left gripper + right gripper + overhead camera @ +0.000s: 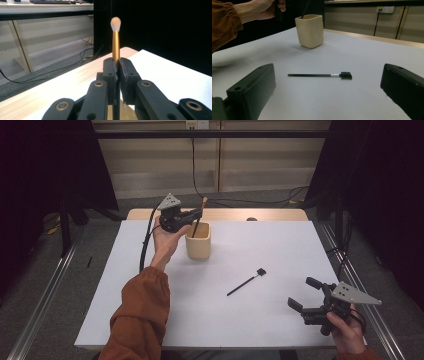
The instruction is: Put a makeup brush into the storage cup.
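Down at the near right corner of the white table (210, 320), the right gripper (306, 296) is sitting low in a hand, and its jaws are standing wide apart with nothing between them. Just past those jaws, a thin black brush (320, 75) is lying flat on the table, well apart from everything else. Farther back, a tan cup (198, 240) is standing upright near the far edge. Right above the cup, the left gripper (194, 216) is hanging in the other hand. Its jaws are squeezing tight on a gold brush (115, 45). That gold brush is pointing its soft tip up, and its dark handle is reaching down into the cup.
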`<state>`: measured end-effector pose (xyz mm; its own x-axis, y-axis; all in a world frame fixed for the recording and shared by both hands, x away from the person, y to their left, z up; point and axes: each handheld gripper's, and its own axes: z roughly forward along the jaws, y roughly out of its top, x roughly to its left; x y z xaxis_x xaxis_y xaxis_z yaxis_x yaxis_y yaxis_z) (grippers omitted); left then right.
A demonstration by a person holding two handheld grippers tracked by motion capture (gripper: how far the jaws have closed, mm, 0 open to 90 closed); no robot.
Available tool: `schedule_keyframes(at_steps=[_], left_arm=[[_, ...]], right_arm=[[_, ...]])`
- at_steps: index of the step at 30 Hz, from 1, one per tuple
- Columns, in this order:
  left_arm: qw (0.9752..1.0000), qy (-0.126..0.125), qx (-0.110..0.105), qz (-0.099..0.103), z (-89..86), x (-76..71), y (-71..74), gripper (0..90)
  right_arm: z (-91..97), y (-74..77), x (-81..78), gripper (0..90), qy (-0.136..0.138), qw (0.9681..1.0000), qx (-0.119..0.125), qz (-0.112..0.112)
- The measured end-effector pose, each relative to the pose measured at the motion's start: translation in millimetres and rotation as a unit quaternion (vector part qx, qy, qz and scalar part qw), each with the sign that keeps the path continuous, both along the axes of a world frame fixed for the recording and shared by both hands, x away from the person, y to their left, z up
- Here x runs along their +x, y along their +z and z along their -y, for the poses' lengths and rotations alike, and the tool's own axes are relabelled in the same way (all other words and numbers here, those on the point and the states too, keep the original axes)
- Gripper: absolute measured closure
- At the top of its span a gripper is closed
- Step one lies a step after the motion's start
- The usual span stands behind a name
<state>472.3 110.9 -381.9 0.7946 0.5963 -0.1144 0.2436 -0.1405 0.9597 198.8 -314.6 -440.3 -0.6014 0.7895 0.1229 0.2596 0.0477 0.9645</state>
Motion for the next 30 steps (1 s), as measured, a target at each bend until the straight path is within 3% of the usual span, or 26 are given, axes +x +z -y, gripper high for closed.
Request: schedule_keyframes(at_steps=[9,23,30], left_arm=[[0.9999,0.006,-0.002,-0.013,-5.6,-2.7,-16.5,84.1],[0.9998,0.004,0.0,-0.019,-8.8,-7.0,-24.5,83.2],[0.9998,0.01,0.001,-0.016,-8.7,-7.5,-27.3,63.4]], right_arm=[[0.0,0.0,-0.1,0.0,0.0,1.0,-0.001,0.0],[-0.4,0.0,-0.1,0.0,0.001,1.0,-0.001,-0.001],[-0.4,0.0,0.0,0.0,0.001,1.0,-0.001,-0.002]])
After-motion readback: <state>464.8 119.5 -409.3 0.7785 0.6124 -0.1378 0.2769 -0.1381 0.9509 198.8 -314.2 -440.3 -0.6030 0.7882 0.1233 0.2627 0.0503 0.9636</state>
